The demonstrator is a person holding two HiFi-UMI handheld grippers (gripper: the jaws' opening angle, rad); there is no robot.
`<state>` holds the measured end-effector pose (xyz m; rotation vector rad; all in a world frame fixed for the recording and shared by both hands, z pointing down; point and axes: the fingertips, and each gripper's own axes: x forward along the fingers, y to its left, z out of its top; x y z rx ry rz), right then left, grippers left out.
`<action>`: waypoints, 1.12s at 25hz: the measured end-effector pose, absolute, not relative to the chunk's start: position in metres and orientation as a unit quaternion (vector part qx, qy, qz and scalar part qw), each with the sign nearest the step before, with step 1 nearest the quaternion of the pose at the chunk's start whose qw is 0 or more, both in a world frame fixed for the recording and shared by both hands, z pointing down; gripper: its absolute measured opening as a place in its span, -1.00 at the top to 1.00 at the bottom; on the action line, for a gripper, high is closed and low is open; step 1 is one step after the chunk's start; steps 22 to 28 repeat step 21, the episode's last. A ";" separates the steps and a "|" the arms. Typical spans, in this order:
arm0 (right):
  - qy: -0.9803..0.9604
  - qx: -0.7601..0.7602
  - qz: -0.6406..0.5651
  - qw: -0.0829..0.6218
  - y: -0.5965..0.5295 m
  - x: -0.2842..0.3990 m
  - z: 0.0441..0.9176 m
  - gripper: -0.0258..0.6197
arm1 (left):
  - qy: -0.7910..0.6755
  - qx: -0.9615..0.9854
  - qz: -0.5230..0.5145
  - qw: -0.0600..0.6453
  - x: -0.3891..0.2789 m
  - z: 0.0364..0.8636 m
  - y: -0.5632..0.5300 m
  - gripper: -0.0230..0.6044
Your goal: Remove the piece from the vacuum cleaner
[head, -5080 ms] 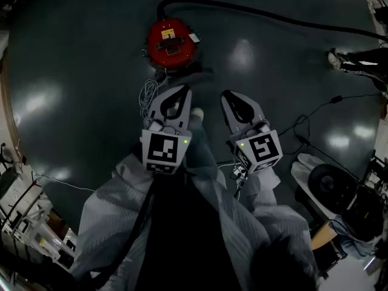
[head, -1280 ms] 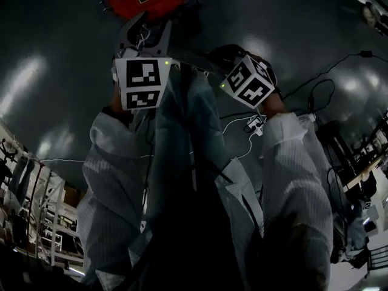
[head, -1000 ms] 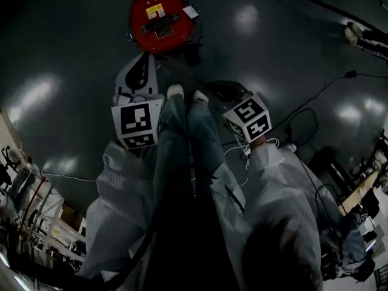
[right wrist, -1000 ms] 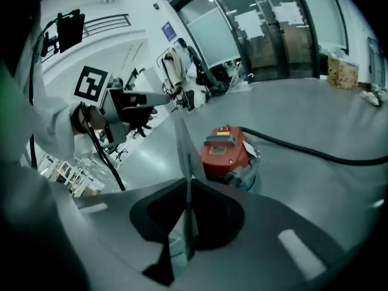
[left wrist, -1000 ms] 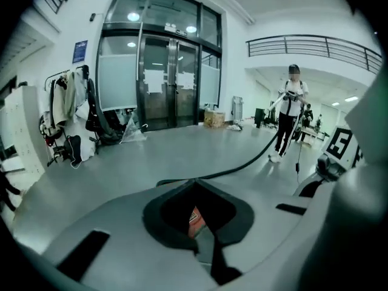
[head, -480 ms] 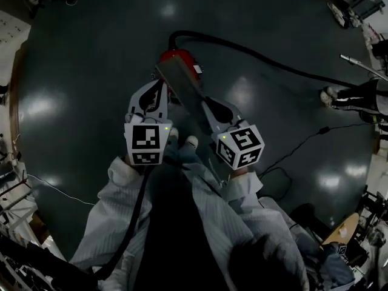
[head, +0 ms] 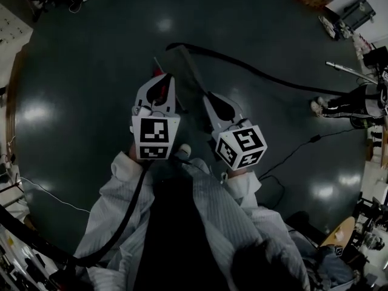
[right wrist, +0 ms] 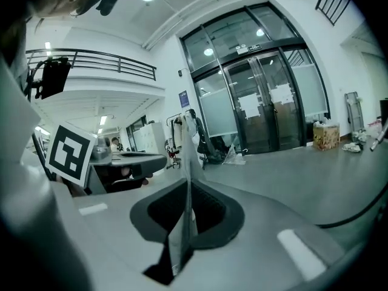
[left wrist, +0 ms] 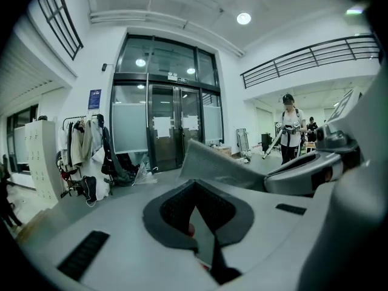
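Dark floor (head: pixel 73 53); above the hose (head: pixel 267 74), left gripper (head: pixel 163 82) and right gripper (head: pixel 210 100) clamped the piece (head: pixel 187 71) edgewise; I judged it thin, light.

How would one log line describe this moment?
left gripper: shut on flat piece | right gripper: shut on flat piece | hose: on floor

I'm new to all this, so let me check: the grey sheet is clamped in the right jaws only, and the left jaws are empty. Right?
Not quite. The left gripper is not empty: the left gripper view shows its jaws shut on the sheet too. The right gripper does clamp it, as you said.
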<state>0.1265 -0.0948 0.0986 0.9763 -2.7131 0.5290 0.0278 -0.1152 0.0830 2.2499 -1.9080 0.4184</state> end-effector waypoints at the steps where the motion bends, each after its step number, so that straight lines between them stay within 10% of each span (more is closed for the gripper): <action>1: -0.920 0.333 0.180 0.103 -0.095 0.125 0.098 0.85 | -0.636 0.755 0.141 0.080 0.028 0.083 -0.116 0.91; 28: -0.916 0.346 0.178 0.099 -0.101 0.130 0.097 0.85 | -0.625 0.762 0.151 0.078 0.033 0.087 -0.122 0.91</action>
